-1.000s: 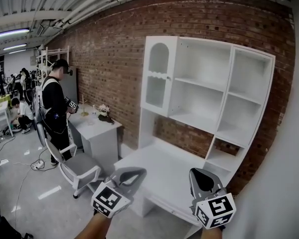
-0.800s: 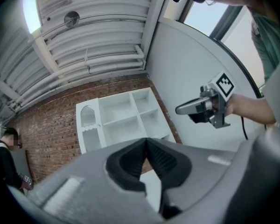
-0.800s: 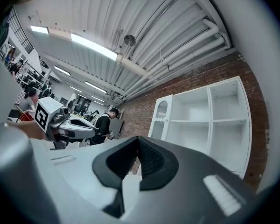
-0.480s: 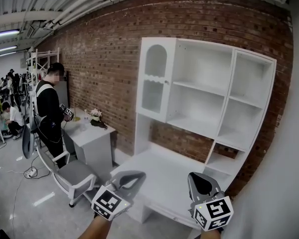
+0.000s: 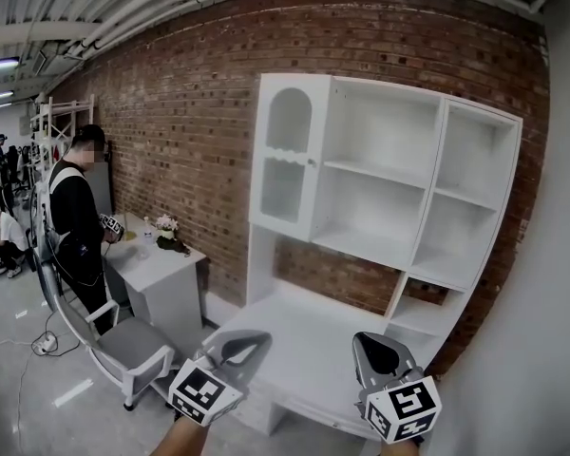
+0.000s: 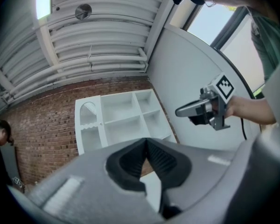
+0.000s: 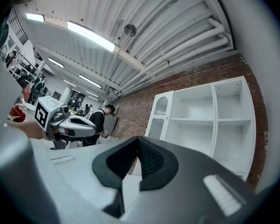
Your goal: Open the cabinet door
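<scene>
A white shelf unit [image 5: 389, 207] stands against the brick wall. Its one door [image 5: 287, 155], with an arched window, covers the upper left compartment and is closed. The door also shows in the left gripper view [image 6: 88, 125] and the right gripper view [image 7: 159, 113]. Both grippers are held level in front of the unit's desk top, well short of the door. My left gripper [image 5: 230, 354] [image 6: 147, 141] is shut with nothing in it. My right gripper [image 5: 380, 359] [image 7: 137, 139] is shut and empty too.
At the left, a person in black [image 5: 76, 226] stands by a small white desk [image 5: 157, 269] with a grey chair [image 5: 123, 345] in front. The unit's low desk top [image 5: 304, 340] juts toward me. A plain grey wall [image 5: 551, 302] closes the right side.
The shelf unit has drawn nearer and shifted left in the head view as I walk toward it. Both grippers have come forward with me and stay shut.
</scene>
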A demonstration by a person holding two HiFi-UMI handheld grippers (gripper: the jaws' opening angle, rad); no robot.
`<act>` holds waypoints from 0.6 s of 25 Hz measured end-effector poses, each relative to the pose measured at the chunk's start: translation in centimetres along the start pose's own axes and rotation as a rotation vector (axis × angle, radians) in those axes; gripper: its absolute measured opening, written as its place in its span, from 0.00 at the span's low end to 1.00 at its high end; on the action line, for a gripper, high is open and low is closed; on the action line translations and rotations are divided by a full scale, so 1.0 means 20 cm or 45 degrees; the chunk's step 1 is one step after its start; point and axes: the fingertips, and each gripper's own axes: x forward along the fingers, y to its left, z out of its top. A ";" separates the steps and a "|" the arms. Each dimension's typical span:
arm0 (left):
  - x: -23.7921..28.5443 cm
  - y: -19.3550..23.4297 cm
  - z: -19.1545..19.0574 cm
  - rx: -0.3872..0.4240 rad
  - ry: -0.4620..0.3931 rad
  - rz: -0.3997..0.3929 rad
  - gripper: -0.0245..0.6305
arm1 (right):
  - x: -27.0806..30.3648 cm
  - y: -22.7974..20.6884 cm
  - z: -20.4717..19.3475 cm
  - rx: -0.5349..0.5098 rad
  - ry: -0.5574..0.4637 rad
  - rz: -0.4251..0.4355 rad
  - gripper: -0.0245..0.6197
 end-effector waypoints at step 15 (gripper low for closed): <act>0.29 0.15 -0.17 -0.003 0.054 0.053 0.04 | 0.32 -0.27 -0.14 0.065 -0.024 0.056 0.05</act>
